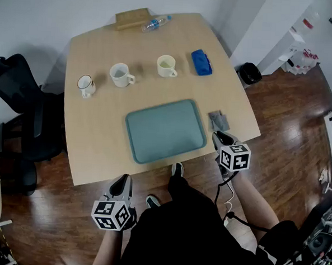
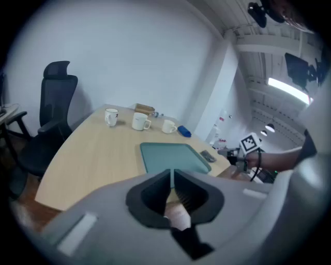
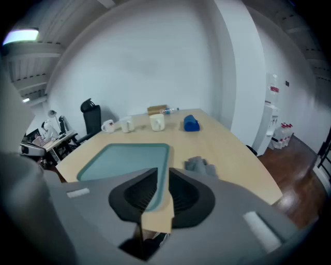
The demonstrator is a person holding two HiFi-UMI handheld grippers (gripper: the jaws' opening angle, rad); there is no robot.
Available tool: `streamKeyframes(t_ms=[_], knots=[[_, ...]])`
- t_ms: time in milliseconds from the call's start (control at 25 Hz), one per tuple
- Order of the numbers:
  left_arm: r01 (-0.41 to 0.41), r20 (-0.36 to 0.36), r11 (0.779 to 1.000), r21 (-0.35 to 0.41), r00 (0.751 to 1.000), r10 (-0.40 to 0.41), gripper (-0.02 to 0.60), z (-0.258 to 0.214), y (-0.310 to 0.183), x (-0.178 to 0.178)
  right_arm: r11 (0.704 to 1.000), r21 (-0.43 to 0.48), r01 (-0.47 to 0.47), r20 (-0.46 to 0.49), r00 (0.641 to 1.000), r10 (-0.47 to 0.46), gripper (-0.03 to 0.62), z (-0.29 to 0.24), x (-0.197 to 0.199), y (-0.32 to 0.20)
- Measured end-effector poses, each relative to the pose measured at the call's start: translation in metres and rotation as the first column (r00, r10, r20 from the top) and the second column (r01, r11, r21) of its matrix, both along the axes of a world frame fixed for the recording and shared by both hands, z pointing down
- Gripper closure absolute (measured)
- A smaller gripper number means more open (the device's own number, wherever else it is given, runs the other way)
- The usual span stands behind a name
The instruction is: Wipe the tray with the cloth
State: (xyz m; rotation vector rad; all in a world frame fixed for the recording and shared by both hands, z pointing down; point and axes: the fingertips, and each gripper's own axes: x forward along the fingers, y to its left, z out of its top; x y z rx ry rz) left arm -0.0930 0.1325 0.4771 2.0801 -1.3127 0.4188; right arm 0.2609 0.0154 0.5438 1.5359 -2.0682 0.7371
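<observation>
A teal tray (image 1: 166, 132) lies on the wooden table near its front edge, seen too in the left gripper view (image 2: 173, 157) and the right gripper view (image 3: 124, 159). A small grey cloth (image 1: 219, 120) sits crumpled just right of the tray (image 3: 200, 165). My right gripper (image 1: 219, 139) hovers at the table's front right corner, just short of the cloth. Its jaws (image 3: 162, 173) stand slightly apart with nothing between them. My left gripper (image 1: 121, 182) hangs off the table below the front edge. Its jaws (image 2: 171, 173) look shut and empty.
Three mugs (image 1: 86, 85) (image 1: 120, 75) (image 1: 166, 66) stand in a row behind the tray. Further back lie a blue object (image 1: 201, 62), a plastic bottle (image 1: 154, 24) and a wooden box (image 1: 132, 18). A black office chair (image 1: 21, 114) stands left of the table.
</observation>
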Motion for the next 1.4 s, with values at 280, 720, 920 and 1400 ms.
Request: streamKeyframes(t_ms=[280,720,920,1400], knots=[[0.13,0.031,0.988,-0.079,0.991,-0.128,0.557,0.029,-0.073,0.007,0.988,-0.15,-0.022,-0.159,0.987,-0.002,0.47,0.065,0.087,-0.079],[0.193,0.012,0.97,-0.148,0.981,-0.194,0.565,0.044,-0.113,-0.003,0.985,-0.169,-0.018,-0.001,1.0,0.019,0.384,0.072,0.067,-0.08],[0.152,-0.02,0.975,-0.16,0.987,-0.157,0.568,0.047,-0.12,-0.004,0.967,-0.252,-0.023,-0.123,0.992,-0.008,0.385,0.091,0.065,-0.071],[0.081,0.046,0.957,-0.28,0.996,-0.071,0.531,0.105,-0.108,-0.011,0.993,-0.1,0.062,-0.214,0.973,-0.083,0.56,0.042,-0.008,-0.131]])
